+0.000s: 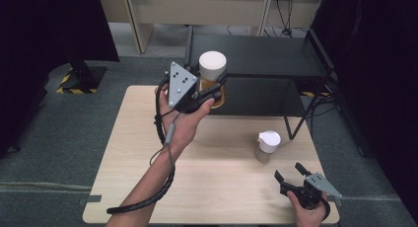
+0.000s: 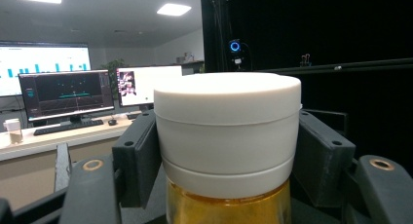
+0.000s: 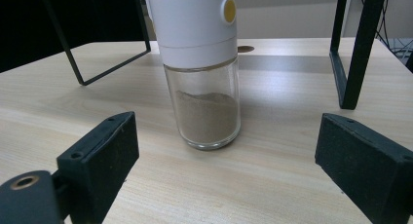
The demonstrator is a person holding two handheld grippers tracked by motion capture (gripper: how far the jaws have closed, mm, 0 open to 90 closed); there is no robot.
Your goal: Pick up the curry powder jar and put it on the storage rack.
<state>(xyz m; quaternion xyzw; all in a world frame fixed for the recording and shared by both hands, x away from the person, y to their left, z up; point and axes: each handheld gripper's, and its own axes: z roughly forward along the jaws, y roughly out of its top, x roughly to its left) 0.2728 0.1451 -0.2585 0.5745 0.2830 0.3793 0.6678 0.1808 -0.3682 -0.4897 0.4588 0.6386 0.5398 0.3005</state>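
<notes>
Nearest to the person is the right gripper [image 1: 291,175], low over the table's [image 1: 217,187] near right corner w/ jaws wide apart and nothing in them. The shaker [image 1: 267,146] stands just ahead of it and a touch to its left, not touching. In the right gripper view the shaker [image 3: 203,68] sits dead centre between the two pads, upright, so its long axis runs vertical and the jaws straddle it side to side. My guess is the next move is basically a straight push forward, then close. The right hand is way closer to it than the left.

Shaker looks like clear glass w/ a white cap, a small yellow button on the cap, and brown powder filling roughly the lower third. It stands flat on the wood.

Further out, the left gripper [image 1: 209,86] is raised well above the table, clamped on a jar [image 1: 212,71] right under its lid. The left gripper view has the pads pressed on both sides of the white lid [image 2: 227,131], w/ amber glass or liquid below; can't tell which. The jar is upright, held up in front of the black rack [image 1: 256,54] at the table's far side, apparently over a round yellowish thing that's mostly hidden.
</notes>
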